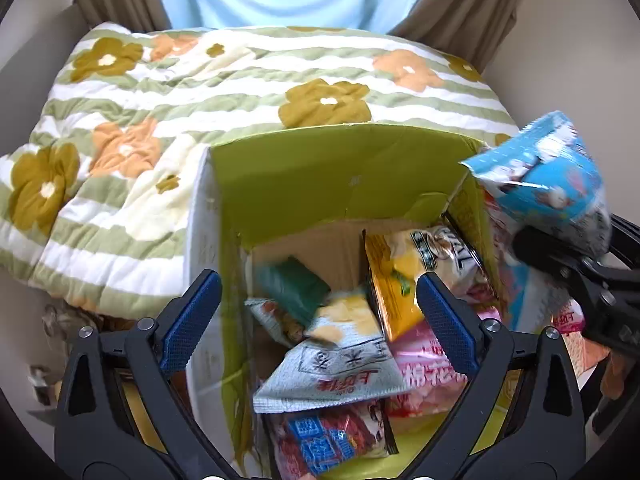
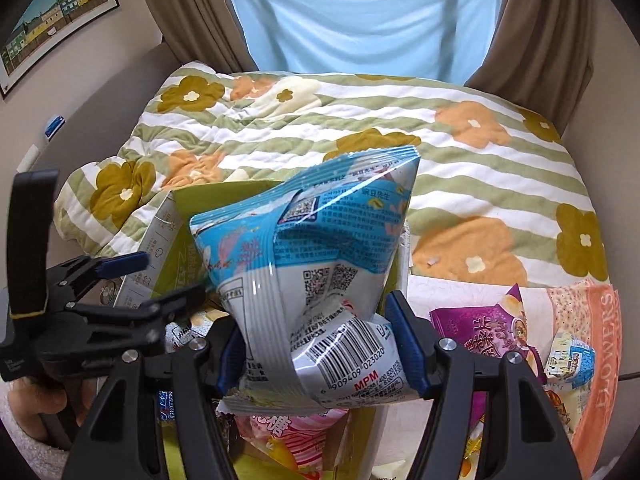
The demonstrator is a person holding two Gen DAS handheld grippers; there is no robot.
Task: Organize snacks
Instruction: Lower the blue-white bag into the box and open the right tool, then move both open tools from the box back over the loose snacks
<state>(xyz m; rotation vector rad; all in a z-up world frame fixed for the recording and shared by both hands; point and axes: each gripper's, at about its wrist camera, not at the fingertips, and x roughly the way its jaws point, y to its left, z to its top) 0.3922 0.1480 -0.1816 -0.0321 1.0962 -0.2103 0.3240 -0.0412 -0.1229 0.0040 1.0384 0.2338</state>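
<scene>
Snacks: I see a heap of packets inside the green-lined cardboard box (image 1: 320,168), and more lying outside it on the right.
Box: it sits open-topped on the bed, up against the floral quilt (image 1: 160,92), with its flaps standing up.
Blue packet: the blue-and-white snack bag (image 2: 320,264) is up in the air over the box's right side, barcode end towards my right camera.
Right gripper: my right gripper (image 2: 320,344) has its blue pads pressed on the bag's lower end, one on each side, so the bag is held and crumpled between them.
Left gripper: my left gripper (image 1: 320,320) hangs over the box mouth, fingers spread wide, nothing between the pads.
Falling item: a dark green packet (image 1: 296,292) shows blurred in the box, ahead of the open left fingers and clear of both.
In the box: a grey-white packet with red print (image 1: 340,368) lies on top, an orange-yellow bag (image 1: 396,292) leans on the right wall, a pink bag (image 1: 424,376) is beside it, and a red-and-blue packet (image 1: 328,440) is nearest me.
Outside: a purple snack bag (image 2: 492,328) and a small blue-and-white packet (image 2: 572,360) rest on the pink towel (image 2: 592,352) lettered FLOWERS, right of the box.
Background: a pale blue curtain (image 2: 360,20) hangs between brown drapes (image 2: 540,28); a framed picture (image 2: 52,12) is on the left wall.
</scene>
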